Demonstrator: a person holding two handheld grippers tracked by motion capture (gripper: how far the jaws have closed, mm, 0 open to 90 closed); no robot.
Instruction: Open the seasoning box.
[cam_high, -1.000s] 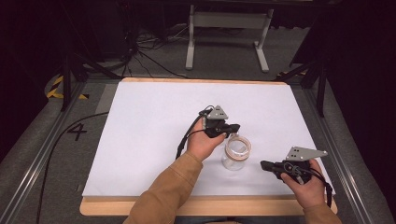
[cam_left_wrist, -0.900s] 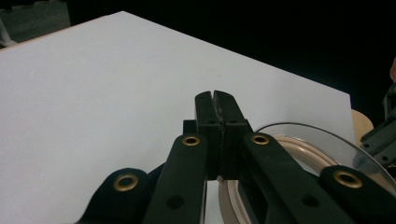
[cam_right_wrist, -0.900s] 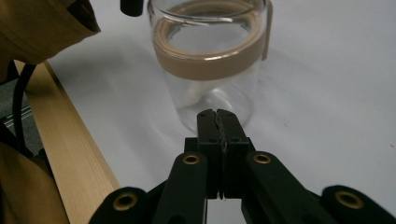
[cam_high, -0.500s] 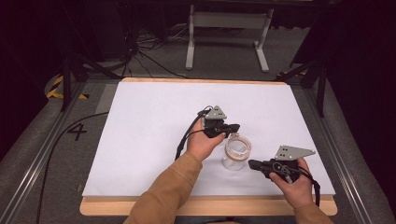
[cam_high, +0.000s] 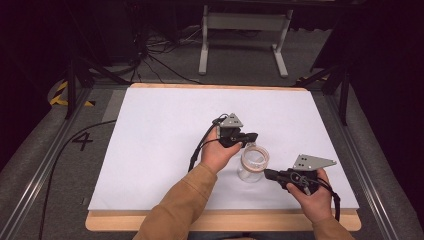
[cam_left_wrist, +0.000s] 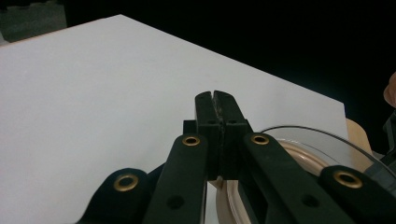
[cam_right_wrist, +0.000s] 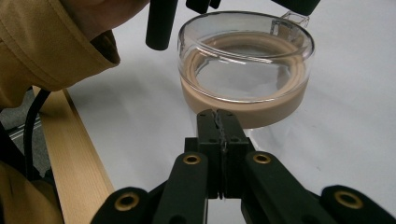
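Your right claw (cam_high: 268, 174) has slid in toward the jar (cam_high: 252, 163). A second ago it sat farther out at 4 o'clock of the jar. Now its tip is just beside the jar's low side. Your left claw (cam_high: 251, 135) has not moved. It hangs right by the jar's rim at 11 o'clock.

The jar is a small clear glass one with a tan seal ring under its lid. It stands on the white worktop (cam_high: 160, 145), near the edge closest to you and a bit right of the middle.

Both claws are pressed together with nothing between them. In the right gripper view the right claw (cam_right_wrist: 217, 115) points straight at the jar (cam_right_wrist: 245, 63), close to its tan ring. In the left gripper view the left claw (cam_left_wrist: 215, 100) is shut too, with the jar's rim (cam_left_wrist: 303, 140) low at 4 o'clock of it.

I think this means you are getting set to work on the jar with both claws, one on each side. Neither claw holds it yet, so you would need to open a claw first.

Some things are hard to see. From above the jar is small, and I cannot tell if the left claw touches the rim or just hangs over it. A small clear catch or tab (cam_right_wrist: 294, 18) sits on the far rim, but I cannot tell if it is locked. The left gripper view cuts off most of the jar.
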